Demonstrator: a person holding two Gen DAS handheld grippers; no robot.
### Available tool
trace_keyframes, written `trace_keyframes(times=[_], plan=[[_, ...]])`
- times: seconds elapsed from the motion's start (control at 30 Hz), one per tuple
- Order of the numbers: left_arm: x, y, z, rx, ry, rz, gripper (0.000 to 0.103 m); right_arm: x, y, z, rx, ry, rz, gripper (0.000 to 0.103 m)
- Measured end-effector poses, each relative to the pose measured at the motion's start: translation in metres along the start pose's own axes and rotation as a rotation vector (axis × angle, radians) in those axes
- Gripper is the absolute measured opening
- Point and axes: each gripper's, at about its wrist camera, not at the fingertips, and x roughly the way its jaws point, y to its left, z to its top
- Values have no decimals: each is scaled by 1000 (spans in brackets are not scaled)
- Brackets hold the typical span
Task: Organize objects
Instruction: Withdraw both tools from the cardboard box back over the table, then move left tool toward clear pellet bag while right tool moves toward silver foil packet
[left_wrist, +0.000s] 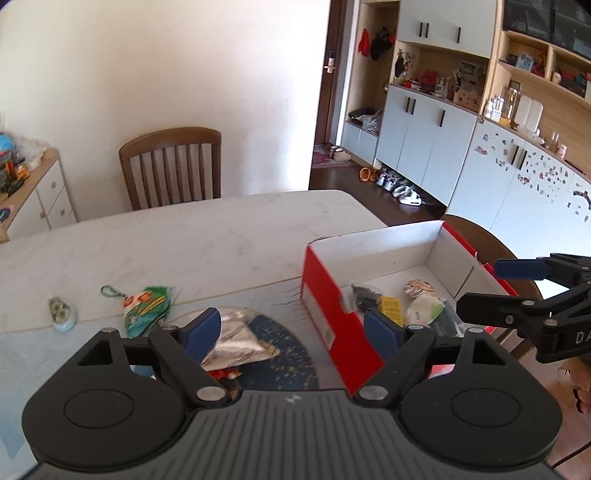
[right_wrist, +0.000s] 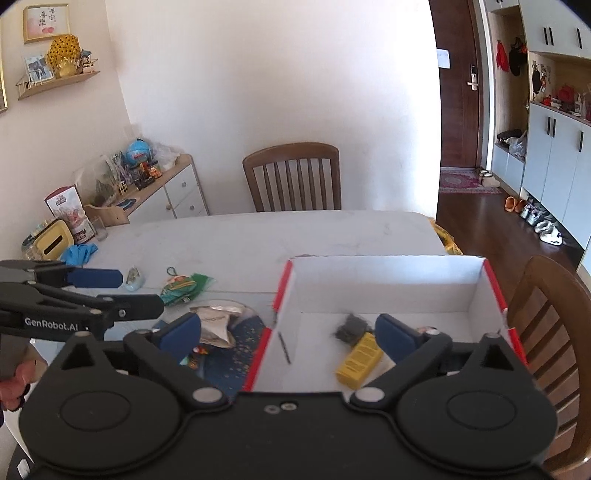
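A red shoebox (left_wrist: 323, 295) with a white inside (right_wrist: 388, 273) stands on the marble table. In it lie a yellow carton (right_wrist: 360, 360), a dark crumpled item (right_wrist: 351, 326), a striped piece (left_wrist: 419, 287) and a white-green piece (left_wrist: 424, 308). Left of the box a silver packet (left_wrist: 236, 343) rests on a blue starry mat (left_wrist: 291, 358), with a green keyring pouch (left_wrist: 147, 306) and a small pale blue trinket (left_wrist: 61, 314) farther left. My left gripper (left_wrist: 291, 328) hovers open above the packet and the box's left corner, holding nothing. My right gripper (right_wrist: 288, 334) hangs open and empty over the box's near left part.
A wooden chair (right_wrist: 293, 177) stands at the table's far side and another (right_wrist: 546, 317) at the right of the box. A blue glove (right_wrist: 79, 253) and a yellow tissue box (right_wrist: 55, 242) lie at the far left edge. Bare marble (left_wrist: 207, 240) stretches behind the objects.
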Motion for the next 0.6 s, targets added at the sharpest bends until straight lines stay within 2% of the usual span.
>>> trace_keyframes(times=[0.17,0.3,0.47,0.6], plan=[[-9,28,-13,-13,3,10,87,6,20,-5,13,-2,11,102],[-18,54,-22,-26,-14,17,103,13,37,-8,11,10,9,102],[-22,82,-33,-27,-33,28,103,25,56,-11,10,22,16,102],[-22,104,-42,-43,-29,8,103,37,72,-13,1,44,22,102]])
